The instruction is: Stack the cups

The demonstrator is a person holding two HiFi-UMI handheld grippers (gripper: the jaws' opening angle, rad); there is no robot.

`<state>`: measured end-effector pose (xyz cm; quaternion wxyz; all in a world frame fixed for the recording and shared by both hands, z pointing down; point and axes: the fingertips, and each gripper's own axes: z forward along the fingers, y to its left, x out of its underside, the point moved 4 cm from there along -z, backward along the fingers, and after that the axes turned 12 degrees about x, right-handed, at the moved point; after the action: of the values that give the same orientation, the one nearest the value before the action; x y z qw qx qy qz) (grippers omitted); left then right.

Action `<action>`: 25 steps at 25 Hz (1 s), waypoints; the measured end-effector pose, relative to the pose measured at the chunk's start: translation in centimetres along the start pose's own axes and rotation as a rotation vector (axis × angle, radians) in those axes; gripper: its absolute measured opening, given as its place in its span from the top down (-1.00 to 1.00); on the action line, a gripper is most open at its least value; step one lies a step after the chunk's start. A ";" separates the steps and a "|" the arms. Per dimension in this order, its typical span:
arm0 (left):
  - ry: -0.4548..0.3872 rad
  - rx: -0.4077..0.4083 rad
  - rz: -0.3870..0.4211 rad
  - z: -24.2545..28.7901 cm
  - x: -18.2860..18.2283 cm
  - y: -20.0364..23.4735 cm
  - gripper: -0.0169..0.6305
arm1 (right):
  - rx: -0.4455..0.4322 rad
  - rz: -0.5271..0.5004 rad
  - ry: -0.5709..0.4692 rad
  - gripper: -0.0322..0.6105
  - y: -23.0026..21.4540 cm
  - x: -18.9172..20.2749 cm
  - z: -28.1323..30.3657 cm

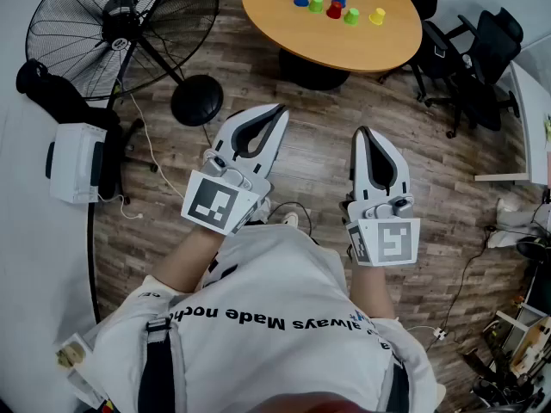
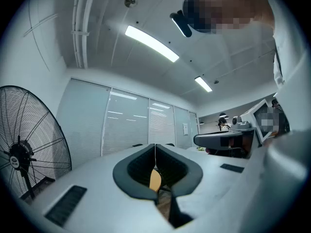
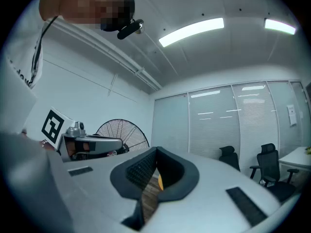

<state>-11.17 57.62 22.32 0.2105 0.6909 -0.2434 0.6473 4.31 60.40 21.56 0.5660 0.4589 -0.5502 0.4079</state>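
We hold the left gripper (image 1: pixel 276 114) and right gripper (image 1: pixel 362 133) at mid-frame, fingers pressed together and empty. The cups (image 1: pixel 336 7) stand on the round worktop (image 1: pixel 344 48) at upper centre, well ahead of both grippers, neither clearly nearer.

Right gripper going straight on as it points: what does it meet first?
Most likely the near edge of the round wooden table; nothing shows between it and the right gripper. Its height against the tabletop is unclear.
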 end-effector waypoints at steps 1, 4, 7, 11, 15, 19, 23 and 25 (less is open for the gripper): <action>0.001 0.001 -0.002 -0.1 0.0 0.0 0.87 | 0.003 0.002 -0.002 0.82 0.1 -0.1 -0.1; -0.005 0.006 -0.005 -0.6 -0.1 0.1 0.87 | 0.007 0.007 -0.007 0.81 0.7 -0.4 -0.2; -0.010 0.004 -0.008 -1.3 -0.1 0.7 0.87 | 0.006 0.007 -0.008 0.81 1.7 -0.4 0.0; 0.017 -0.013 -0.021 -2.8 0.0 2.3 0.87 | 0.015 0.009 -0.007 0.81 3.4 -0.5 0.7; 0.013 -0.014 -0.026 -4.7 0.2 4.3 0.87 | 0.030 0.002 -0.003 0.81 5.4 -0.4 1.9; -0.007 0.005 -0.027 -5.9 0.4 5.6 0.87 | 0.048 0.001 0.001 0.81 7.2 -0.3 2.6; 0.049 0.018 -0.051 -6.9 1.1 7.0 0.87 | 0.069 0.007 0.015 0.82 8.4 0.0 3.4; 0.006 0.030 -0.040 -6.8 0.8 7.3 0.87 | 0.075 0.004 0.023 0.81 8.7 0.2 3.6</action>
<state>-20.98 55.92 23.48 0.2138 0.6969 -0.2193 0.6485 -4.93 59.04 22.32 0.5538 0.4738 -0.5290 0.4347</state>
